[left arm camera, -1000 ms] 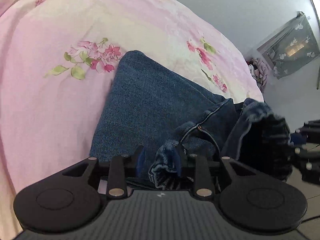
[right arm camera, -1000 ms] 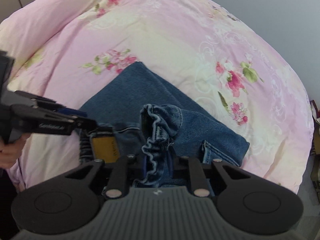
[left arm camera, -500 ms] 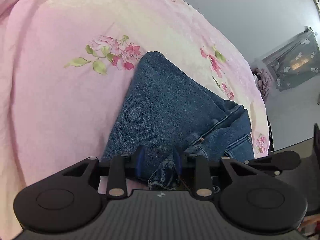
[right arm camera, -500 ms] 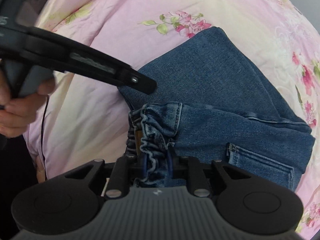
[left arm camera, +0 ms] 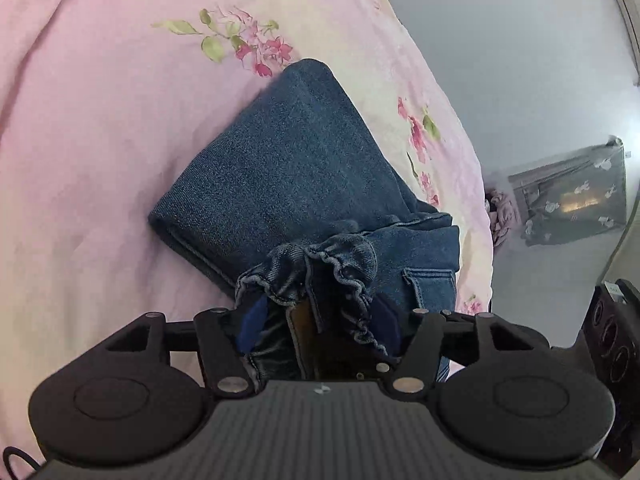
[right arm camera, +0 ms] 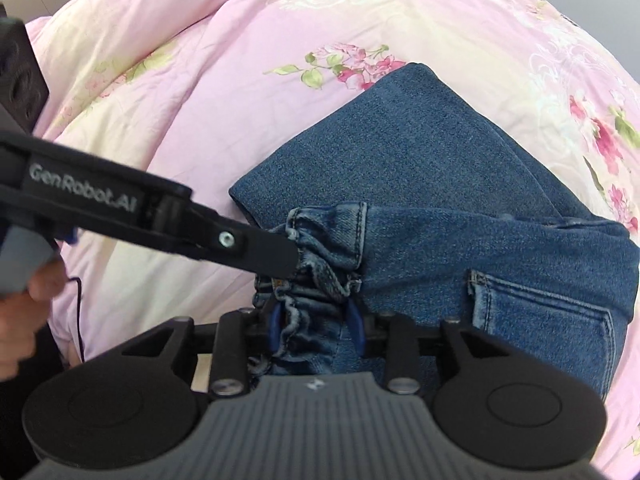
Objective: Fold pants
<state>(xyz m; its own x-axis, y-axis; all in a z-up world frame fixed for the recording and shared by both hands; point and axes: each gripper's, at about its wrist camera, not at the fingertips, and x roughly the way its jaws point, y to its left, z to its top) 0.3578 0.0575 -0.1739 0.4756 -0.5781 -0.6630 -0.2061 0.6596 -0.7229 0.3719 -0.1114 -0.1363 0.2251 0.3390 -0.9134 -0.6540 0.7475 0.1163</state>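
Pink quilt [right arm camera: 208,92]; "GenRobot.AI" on left tongs [right arm camera: 280,256].

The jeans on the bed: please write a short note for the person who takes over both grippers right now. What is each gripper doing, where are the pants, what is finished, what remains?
Left gripper: jaws opening, the gathered waistband between the pads, grip loosening.
Right gripper: jaws opening too, the same waistband bunch between its pads.
Jeans: lying on the pink floral quilt, folded over, waistband end laid on top, back pocket facing up.
Done: the fold is brought over and set down.
Left: probably let go fully, draw both grippers back, flatten the bunched waistband, and check whether another fold is needed.
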